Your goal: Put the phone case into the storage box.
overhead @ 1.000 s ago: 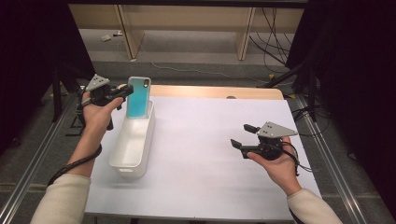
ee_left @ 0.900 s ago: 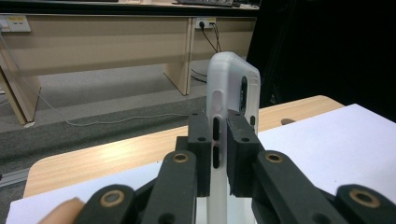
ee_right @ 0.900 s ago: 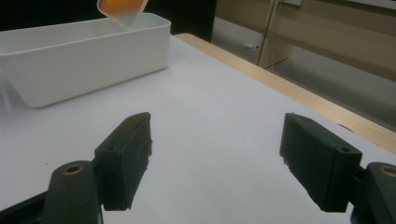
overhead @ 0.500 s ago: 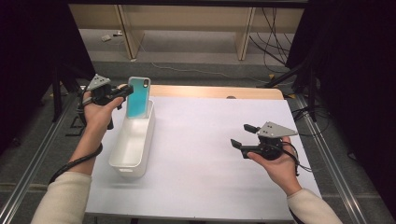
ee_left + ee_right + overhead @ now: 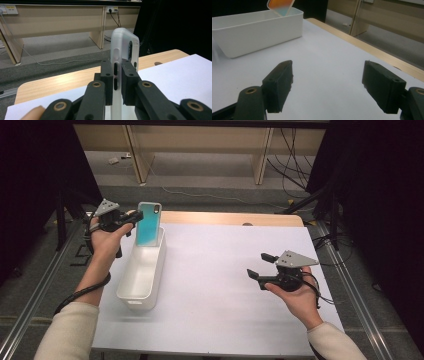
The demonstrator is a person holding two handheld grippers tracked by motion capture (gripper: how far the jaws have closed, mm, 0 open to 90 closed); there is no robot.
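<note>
Left tool [image 5: 131, 218] raised, jaws clamped; right tool [image 5: 261, 265] low, level, jaws wide apart; forearms extended.

Grey floor [image 5: 210, 185] beneath a wooden bench [image 5: 200, 140].

Bright even table light, dark surroundings; soft focus, nearby jaws blurred

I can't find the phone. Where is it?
In the high view, the phone stands upright at the table's left, clamped in the left gripper over the far end of the white bin.
</note>
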